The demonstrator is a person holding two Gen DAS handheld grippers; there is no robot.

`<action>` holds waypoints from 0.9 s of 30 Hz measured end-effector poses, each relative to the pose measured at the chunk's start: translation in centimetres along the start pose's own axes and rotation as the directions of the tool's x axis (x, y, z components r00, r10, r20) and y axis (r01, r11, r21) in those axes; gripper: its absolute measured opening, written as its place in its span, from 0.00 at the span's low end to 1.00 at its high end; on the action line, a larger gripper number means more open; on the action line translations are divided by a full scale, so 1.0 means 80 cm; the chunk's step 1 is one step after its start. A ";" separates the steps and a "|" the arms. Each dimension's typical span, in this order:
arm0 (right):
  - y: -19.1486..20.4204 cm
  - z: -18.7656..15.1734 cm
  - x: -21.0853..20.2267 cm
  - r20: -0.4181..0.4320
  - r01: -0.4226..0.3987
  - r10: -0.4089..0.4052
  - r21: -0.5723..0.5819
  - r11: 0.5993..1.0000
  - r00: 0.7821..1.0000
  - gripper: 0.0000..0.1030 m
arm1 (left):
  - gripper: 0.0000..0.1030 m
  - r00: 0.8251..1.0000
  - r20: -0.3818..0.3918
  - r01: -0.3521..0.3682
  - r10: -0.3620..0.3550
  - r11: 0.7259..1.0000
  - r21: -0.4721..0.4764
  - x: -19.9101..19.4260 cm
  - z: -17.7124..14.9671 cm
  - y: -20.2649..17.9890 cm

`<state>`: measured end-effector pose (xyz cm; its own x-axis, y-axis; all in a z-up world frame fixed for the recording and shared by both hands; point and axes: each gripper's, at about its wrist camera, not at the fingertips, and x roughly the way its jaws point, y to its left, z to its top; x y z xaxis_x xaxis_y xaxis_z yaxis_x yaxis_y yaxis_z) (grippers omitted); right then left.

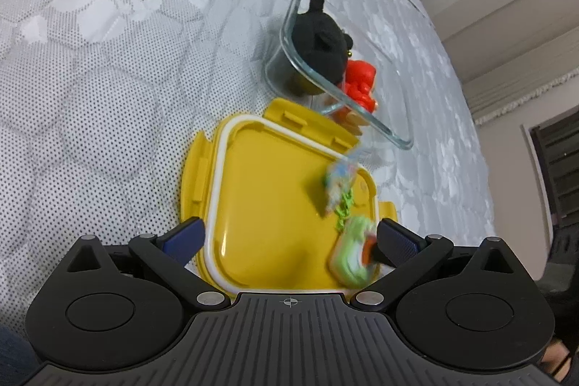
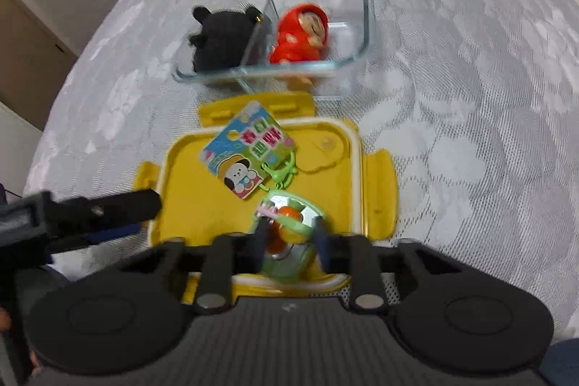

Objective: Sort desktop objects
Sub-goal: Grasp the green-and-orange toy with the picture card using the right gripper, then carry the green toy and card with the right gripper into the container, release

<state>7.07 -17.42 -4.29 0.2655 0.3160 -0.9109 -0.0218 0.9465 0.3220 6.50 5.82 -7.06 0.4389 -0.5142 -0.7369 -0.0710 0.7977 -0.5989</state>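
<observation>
The right hand-held gripper (image 2: 287,243) pinches the green toy (image 2: 289,234) above the yellow lid (image 2: 202,190); the left hand-held gripper (image 1: 289,237) is spread. Next, I judge, carry the toy to the glass box (image 2: 365,24)

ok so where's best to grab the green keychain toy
By its rounded green body, across the narrow width, coming from the near edge of the yellow lid. The right gripper is already closed there. The card tag and clip lie loose on the far side, poor holds.

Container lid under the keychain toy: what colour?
Yellow, with a white seal strip around the rim. The lid shows best in the right wrist view, beneath the keychain toy.
</observation>
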 end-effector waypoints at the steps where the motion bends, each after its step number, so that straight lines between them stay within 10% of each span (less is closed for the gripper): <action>1: 0.001 0.004 -0.006 0.010 0.005 -0.005 -0.011 1.000 1.000 0.19 | 1.00 1.000 -0.001 0.005 -0.005 1.000 -0.003 0.000 0.000 0.001; 18: 0.027 0.137 -0.110 0.307 0.068 -0.027 -0.124 0.990 0.951 0.19 | 1.00 0.999 -0.044 0.002 -0.001 1.000 0.018 0.008 -0.002 -0.005; 27: 0.039 0.171 -0.024 0.324 0.305 -0.230 -0.205 0.930 0.918 0.19 | 1.00 0.999 -0.015 0.038 -0.039 0.999 -0.008 0.000 0.001 0.001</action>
<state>19.65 -15.98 1.97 0.5609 0.0513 -0.8263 -0.1371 0.9900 -0.0317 6.59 5.90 -7.11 0.4275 -0.5493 -0.7179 -0.0616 0.7746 -0.6294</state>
